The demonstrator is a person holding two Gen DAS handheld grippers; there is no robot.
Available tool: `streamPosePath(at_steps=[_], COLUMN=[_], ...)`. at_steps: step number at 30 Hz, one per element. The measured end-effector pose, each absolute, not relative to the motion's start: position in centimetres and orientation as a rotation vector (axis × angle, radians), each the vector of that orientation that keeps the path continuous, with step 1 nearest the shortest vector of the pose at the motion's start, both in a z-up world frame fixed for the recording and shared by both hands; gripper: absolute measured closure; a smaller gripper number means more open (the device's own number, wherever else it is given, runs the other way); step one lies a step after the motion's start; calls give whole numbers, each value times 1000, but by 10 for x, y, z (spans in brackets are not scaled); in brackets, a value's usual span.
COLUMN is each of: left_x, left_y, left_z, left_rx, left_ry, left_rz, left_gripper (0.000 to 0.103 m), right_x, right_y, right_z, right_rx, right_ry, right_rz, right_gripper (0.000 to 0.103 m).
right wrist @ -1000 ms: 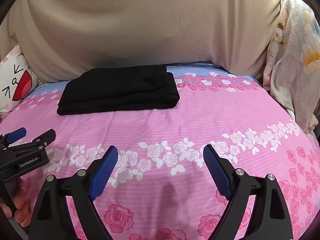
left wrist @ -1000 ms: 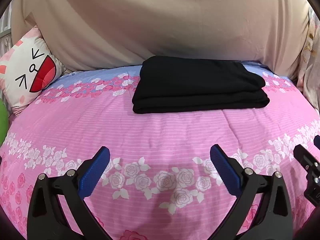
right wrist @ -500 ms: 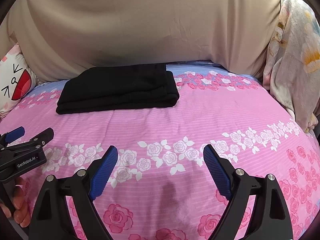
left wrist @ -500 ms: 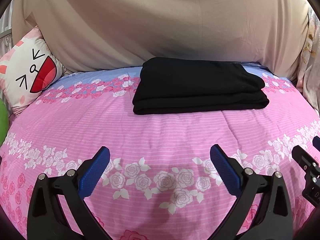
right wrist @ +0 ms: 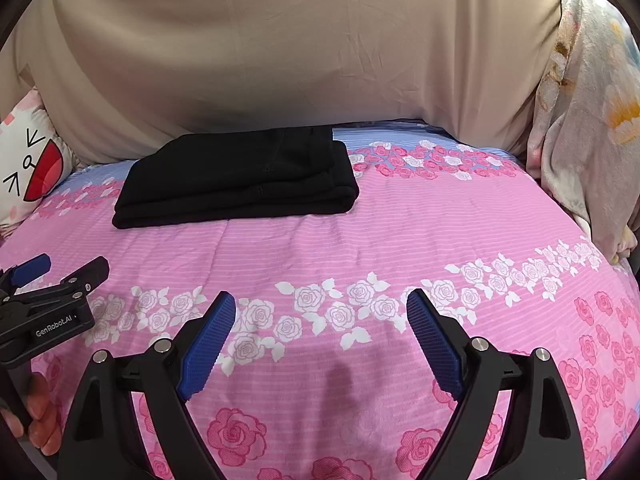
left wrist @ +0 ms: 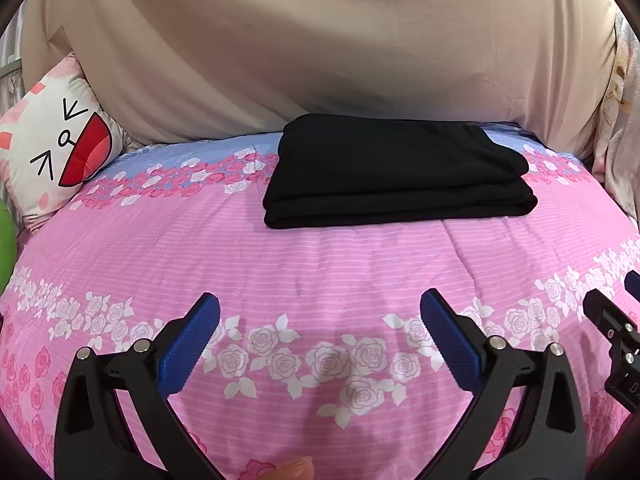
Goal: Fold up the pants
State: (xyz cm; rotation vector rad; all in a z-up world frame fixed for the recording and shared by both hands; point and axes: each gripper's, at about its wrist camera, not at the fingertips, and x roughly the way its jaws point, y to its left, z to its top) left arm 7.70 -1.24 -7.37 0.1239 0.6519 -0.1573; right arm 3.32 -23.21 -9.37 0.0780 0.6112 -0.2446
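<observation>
Black pants (left wrist: pixel 396 176) lie folded into a flat rectangular stack on the pink floral bedspread (left wrist: pixel 320 264), near the far side of the bed. In the right wrist view the pants (right wrist: pixel 240 180) sit up and to the left. My left gripper (left wrist: pixel 320 312) hovers over the bedspread well short of the pants, its blue pads wide apart with nothing between them. My right gripper (right wrist: pixel 320 310) is likewise open and empty, over the bedspread (right wrist: pixel 400 240). Each gripper shows at the edge of the other's view: the right gripper (left wrist: pixel 616 304) and the left gripper (right wrist: pixel 60 268), with a hand (right wrist: pixel 36 420) holding it.
A beige cloth (left wrist: pixel 320 60) hangs behind the bed. A white cartoon-face pillow (left wrist: pixel 52 152) lies at the far left, with something green (left wrist: pixel 6 240) beside it. A pale floral fabric (right wrist: pixel 592 128) hangs at the right.
</observation>
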Motion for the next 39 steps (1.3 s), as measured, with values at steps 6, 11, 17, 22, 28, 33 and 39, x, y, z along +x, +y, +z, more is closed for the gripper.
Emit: streamPosePath(at_steps=[6,11,17,22,28,33,39], left_x=[77,77,75,74,74,73,72], left_y=[-12,-11,-12,-14,-14,-16,-17], left_z=[-74,-74,-73,-72,-72,-72,-71], left_rx=[122,122,127,128,129,133,140], left_ry=[651,645,635,633,632,629,627], left_rz=[-155,-144,-131,-130,-131,-134,-136], left_gripper=[5,5,5,5,5,5,5], right_x=[33,34,33,32,32,32,32], right_y=[-232,-233,-232,-230,-230,-231,-231], right_z=[-94,-94,-94,-94,-94,-94,-94], right_rx=[78,77,75,74,74,74,74], right_ry=[612,612,610,608,609,609,609], right_rz=[-243,-244,-248,-252,-252,-252,-252], right_gripper=[17,17,17,17,17,17,17])
